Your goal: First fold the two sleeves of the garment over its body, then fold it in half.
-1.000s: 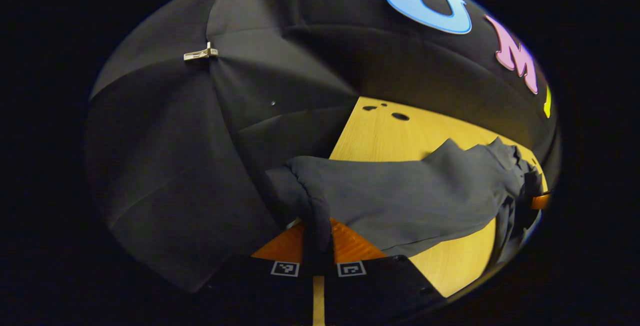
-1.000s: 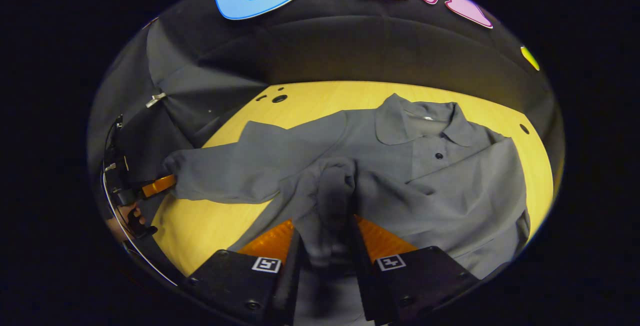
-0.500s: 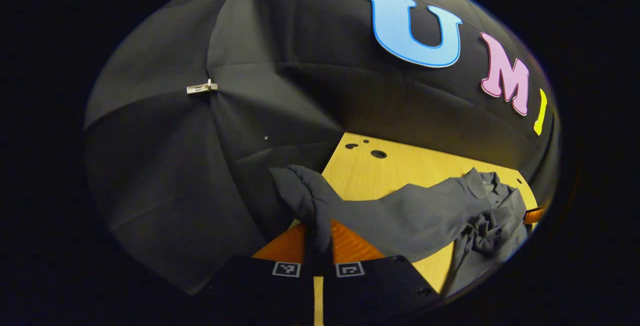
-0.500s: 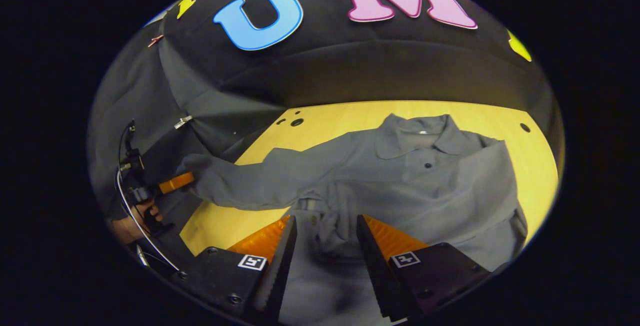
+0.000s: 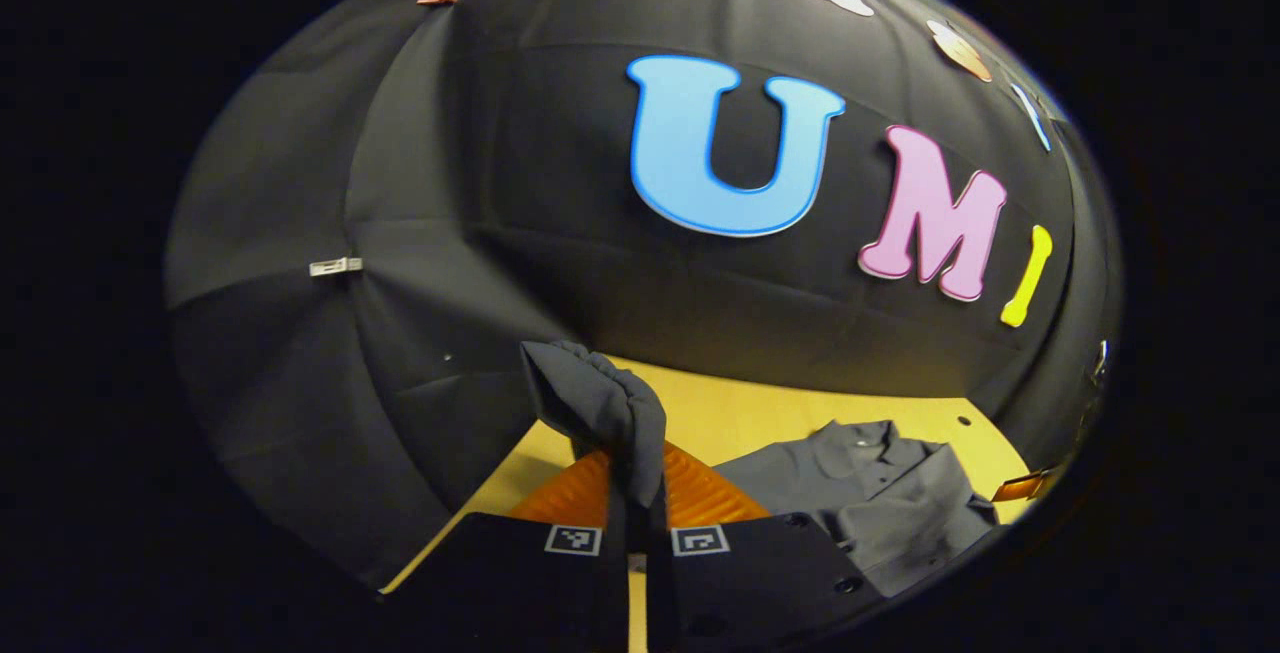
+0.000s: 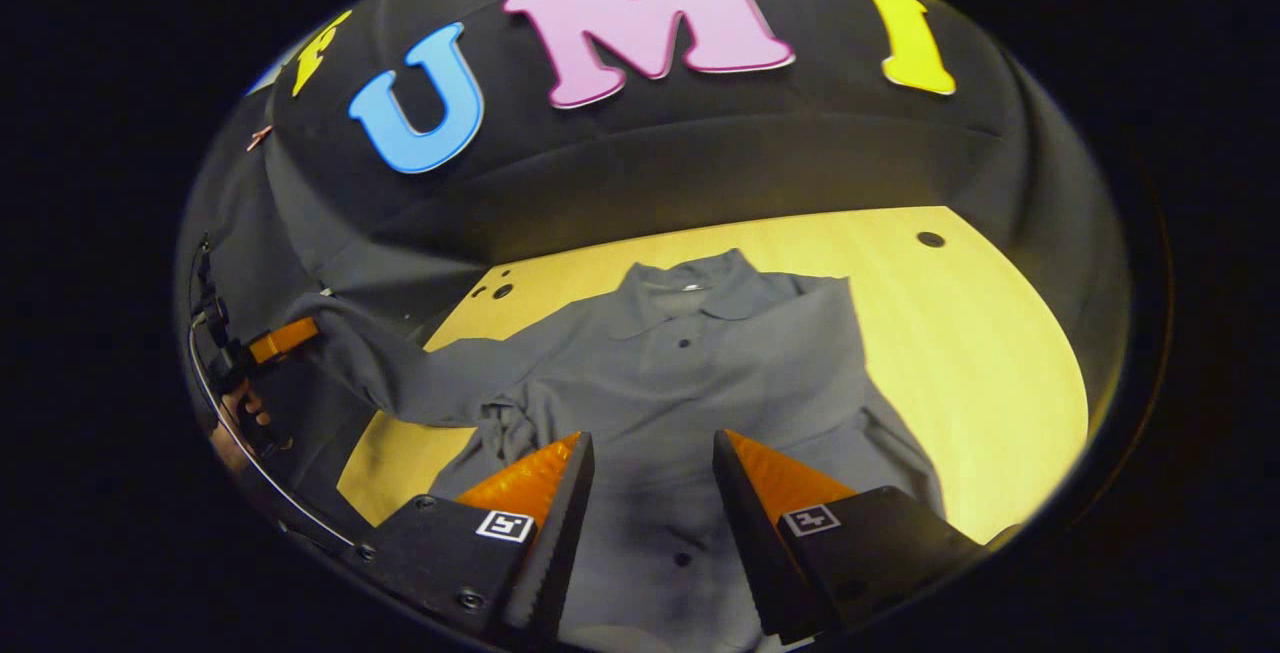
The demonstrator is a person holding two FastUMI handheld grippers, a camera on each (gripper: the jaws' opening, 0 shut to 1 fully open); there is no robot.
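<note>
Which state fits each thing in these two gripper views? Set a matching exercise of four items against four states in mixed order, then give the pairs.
Column one:
1. left gripper
2. right gripper
3. shirt collar
4. wooden table

Column two:
A. lies flat at the far end of the grey shirt
B. jaws apart, nothing between them
C. bare and yellow beside the shirt
D. jaws shut on the sleeve cuff, held up off the table

Pairs: 1-D, 2-B, 3-A, 4-C
</note>
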